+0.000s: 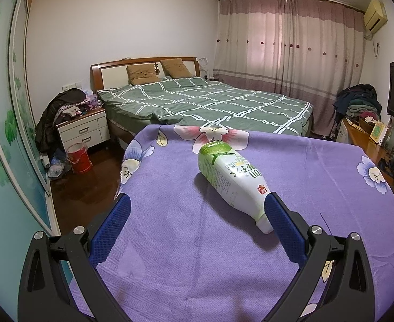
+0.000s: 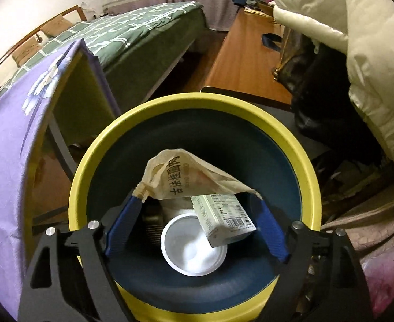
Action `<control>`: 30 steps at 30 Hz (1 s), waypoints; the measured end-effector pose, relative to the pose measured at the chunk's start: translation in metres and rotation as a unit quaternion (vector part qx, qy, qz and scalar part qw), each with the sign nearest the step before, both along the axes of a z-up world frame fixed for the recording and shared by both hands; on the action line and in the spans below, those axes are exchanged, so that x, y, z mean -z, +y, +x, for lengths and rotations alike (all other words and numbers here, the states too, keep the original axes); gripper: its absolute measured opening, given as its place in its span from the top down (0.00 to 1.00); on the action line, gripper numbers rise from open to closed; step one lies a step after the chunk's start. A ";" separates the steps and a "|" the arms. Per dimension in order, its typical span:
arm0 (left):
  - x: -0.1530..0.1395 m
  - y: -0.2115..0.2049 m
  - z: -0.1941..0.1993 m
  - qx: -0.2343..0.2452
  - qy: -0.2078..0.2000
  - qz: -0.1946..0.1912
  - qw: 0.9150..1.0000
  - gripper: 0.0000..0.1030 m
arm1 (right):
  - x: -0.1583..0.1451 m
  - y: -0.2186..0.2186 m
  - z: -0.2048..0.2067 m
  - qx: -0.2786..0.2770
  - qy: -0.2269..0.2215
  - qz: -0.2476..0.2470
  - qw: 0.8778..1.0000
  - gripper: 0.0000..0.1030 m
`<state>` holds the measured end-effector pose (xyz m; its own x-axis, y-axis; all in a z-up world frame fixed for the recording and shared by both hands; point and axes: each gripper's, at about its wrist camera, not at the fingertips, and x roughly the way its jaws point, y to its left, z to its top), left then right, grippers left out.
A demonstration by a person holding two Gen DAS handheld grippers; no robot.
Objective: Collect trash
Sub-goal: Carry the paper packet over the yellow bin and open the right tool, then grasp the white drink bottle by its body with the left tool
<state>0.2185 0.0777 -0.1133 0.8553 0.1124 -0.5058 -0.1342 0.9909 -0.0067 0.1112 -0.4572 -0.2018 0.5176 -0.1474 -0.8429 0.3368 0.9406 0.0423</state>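
Observation:
A white and green plastic bottle (image 1: 229,177) lies on its side on the purple flowered tablecloth (image 1: 183,241), neck toward me. My left gripper (image 1: 197,201) is open just above the cloth; the bottle's neck end lies against its right finger (image 1: 280,220). My right gripper (image 2: 197,201) is open over the yellow-rimmed bin (image 2: 89,155), its fingers inside the rim. In the bin lie a beige paper bag (image 2: 175,174) with black print, a white box (image 2: 223,220) and a white plastic cup (image 2: 194,247). The bag's ends rest at both fingertips.
A bed (image 1: 197,102) with a green checked cover stands beyond the table. A nightstand (image 1: 84,128) piled with clothes and a red bucket (image 1: 79,158) are at the left. A wooden desk (image 2: 250,53) and a cream jacket (image 2: 357,53) are by the bin.

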 end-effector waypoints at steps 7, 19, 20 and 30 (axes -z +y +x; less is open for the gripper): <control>-0.001 -0.001 0.000 -0.001 0.000 0.003 1.000 0.05 | -0.007 0.002 -0.003 0.006 -0.007 -0.007 1.000 0.10; 0.000 0.000 0.004 0.004 0.009 -0.004 1.000 0.05 | -0.013 0.006 -0.008 0.001 -0.017 0.012 1.000 0.06; 0.001 -0.001 0.005 0.005 0.012 -0.003 1.000 0.05 | -0.015 0.007 -0.008 -0.001 -0.018 0.012 1.000 0.06; -0.016 -0.012 0.041 -0.002 0.074 -0.039 0.997 0.05 | -0.024 0.033 -0.005 -0.034 -0.036 0.010 0.999 0.06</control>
